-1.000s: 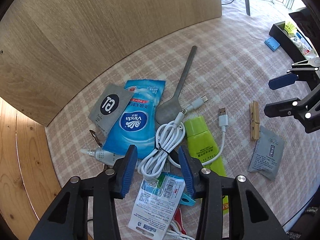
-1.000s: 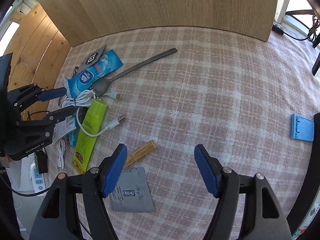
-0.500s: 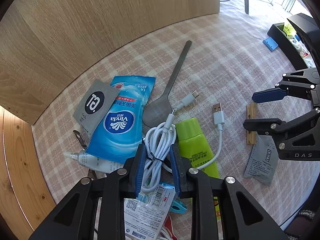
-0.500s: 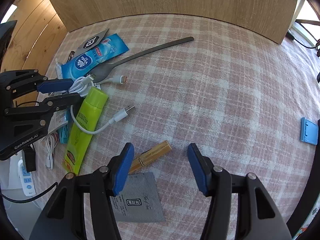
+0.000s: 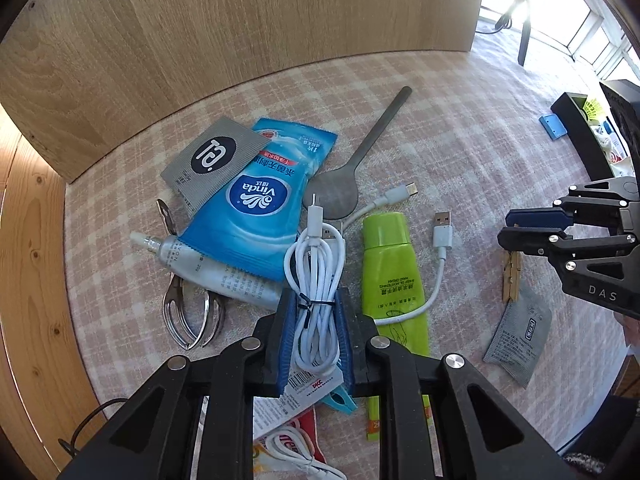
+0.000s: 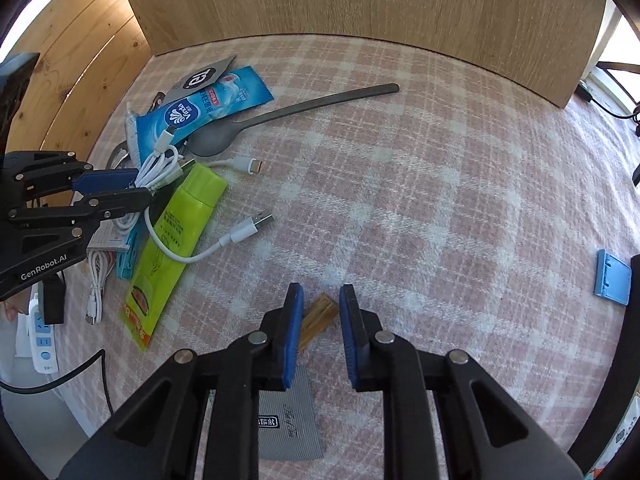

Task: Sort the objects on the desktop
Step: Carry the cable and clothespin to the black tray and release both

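A coiled white cable (image 5: pixel 316 256), bound with a black tie, lies in a clutter of items at the left of the pink checked cloth. My left gripper (image 5: pixel 316 300) points steeply down. Its jaws are closing, and both blue pads press on the coil's sides. From the right wrist view the left gripper (image 6: pixel 136 188) has the coiled cable (image 6: pixel 160 164) sticking out past its tips. A wooden clothespin (image 6: pixel 318 314) lies slantwise between the closing jaws of my right gripper (image 6: pixel 321 292). It touches the left pad, with a sliver of cloth showing at the right pad.
Around the coil lie a green tube (image 5: pixel 390 264), a blue tissue pack (image 5: pixel 256 208), a grey spoon (image 5: pixel 360 160), a short USB cable (image 5: pixel 442 240), a metal clipper (image 5: pixel 188 312) and a grey sachet (image 5: pixel 212 156). Another grey sachet (image 6: pixel 288 428) lies under the right gripper. A wooden panel (image 6: pixel 360 0) walls the back.
Both grippers have narrowed a lot. The left one closed onto the coiled cable. The right one came over the clothespin and drew its pads in around it.
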`<state>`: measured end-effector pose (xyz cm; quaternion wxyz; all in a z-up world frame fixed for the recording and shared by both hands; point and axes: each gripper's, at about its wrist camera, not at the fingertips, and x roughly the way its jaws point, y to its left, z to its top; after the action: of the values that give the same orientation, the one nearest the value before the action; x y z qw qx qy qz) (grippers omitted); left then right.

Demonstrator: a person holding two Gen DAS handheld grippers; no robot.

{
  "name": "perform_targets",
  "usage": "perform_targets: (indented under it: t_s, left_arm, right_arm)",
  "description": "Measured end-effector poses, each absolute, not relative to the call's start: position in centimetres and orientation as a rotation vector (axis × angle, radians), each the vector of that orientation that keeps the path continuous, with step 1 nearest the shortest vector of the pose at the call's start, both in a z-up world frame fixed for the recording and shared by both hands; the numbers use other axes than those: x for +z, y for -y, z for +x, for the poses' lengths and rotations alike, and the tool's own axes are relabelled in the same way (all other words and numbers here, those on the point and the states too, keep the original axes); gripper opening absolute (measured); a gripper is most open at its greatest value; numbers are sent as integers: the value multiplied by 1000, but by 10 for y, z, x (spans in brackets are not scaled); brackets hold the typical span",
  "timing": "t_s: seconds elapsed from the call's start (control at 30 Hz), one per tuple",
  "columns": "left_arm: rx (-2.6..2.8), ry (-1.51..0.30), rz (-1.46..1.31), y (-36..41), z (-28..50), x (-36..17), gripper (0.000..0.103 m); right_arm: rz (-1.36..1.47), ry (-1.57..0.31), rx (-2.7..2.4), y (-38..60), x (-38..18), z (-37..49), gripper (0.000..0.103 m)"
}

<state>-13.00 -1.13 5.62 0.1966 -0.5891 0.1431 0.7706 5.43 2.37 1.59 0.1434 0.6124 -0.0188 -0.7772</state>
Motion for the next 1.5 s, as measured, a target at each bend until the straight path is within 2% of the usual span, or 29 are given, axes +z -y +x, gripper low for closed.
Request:
perform_targets:
  t_s: [0.07,0.27,0.53,0.83,0.97,1.1,1.3,1.5]
  left_arm:
    - [2172,-352,-1634,38,-130,60,18]
    - [2202,-319,-1609,56,-129,75,18]
    - [2211,-311,-1519,37,-128,99,18]
    - [2196,-302,-1491,24,-136,95,18]
    - [2200,-283,-1495,30,-138,94,18]
    - [2199,-263,-1497,29,-137,93,18]
    - [2159,-244,-1456,0,-128,101,18]
    - [2050,-272,-1388,-69,-111,108,18]
  right_arm:
    - [1750,77,-2249,-31,20,56,17]
    - [1743,148,-2250,-51,26,60,16]
    - [1670,250,-2287,-68,60,86,11]
    - [1731,228,-2279,-39,31,60,13]
    - [1772,161,-2255,-27,17,67,19]
    - [1758,117,-2275,-23,18,73,15]
    - [1699,209,-2317,-48,38,90,13]
    - [1644,326,-2415,-111,68,121,13]
